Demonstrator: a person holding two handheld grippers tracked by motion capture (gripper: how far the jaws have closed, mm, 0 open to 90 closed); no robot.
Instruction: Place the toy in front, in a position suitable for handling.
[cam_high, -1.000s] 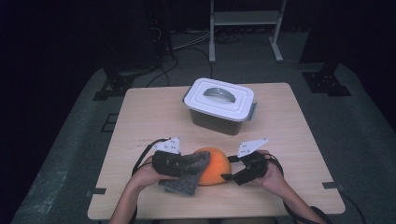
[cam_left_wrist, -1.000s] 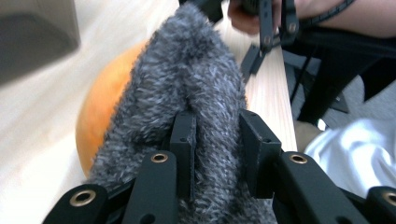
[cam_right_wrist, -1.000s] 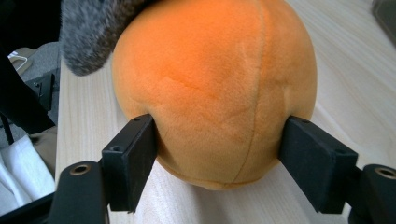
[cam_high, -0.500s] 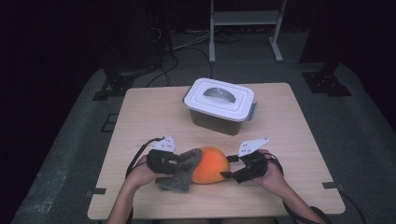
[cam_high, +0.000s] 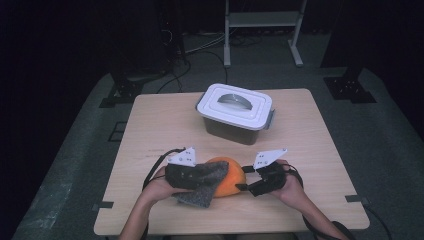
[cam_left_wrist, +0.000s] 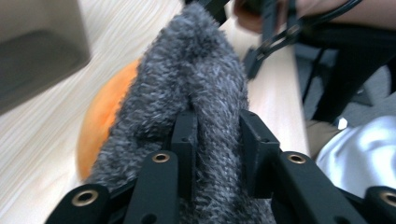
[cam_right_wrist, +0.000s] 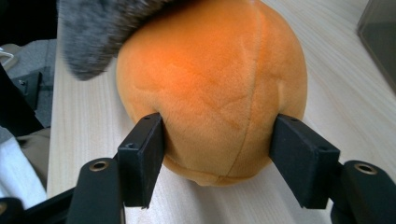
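Two hand-held grippers work one soft toy near the tabletop's front edge: the right gripper (cam_right_wrist: 217, 154) clamps an orange plush ball (cam_right_wrist: 210, 88) between its pads, its jaws having just been closing, while the left gripper (cam_left_wrist: 219, 140) is pinched tight on a grey fuzzy cloth (cam_left_wrist: 196, 93) draped over the ball. Wiping appears under way; the next stroke likely needs the ball held steady. Farther back, toward the far edge, stands a lidded plastic container (cam_high: 235, 112).
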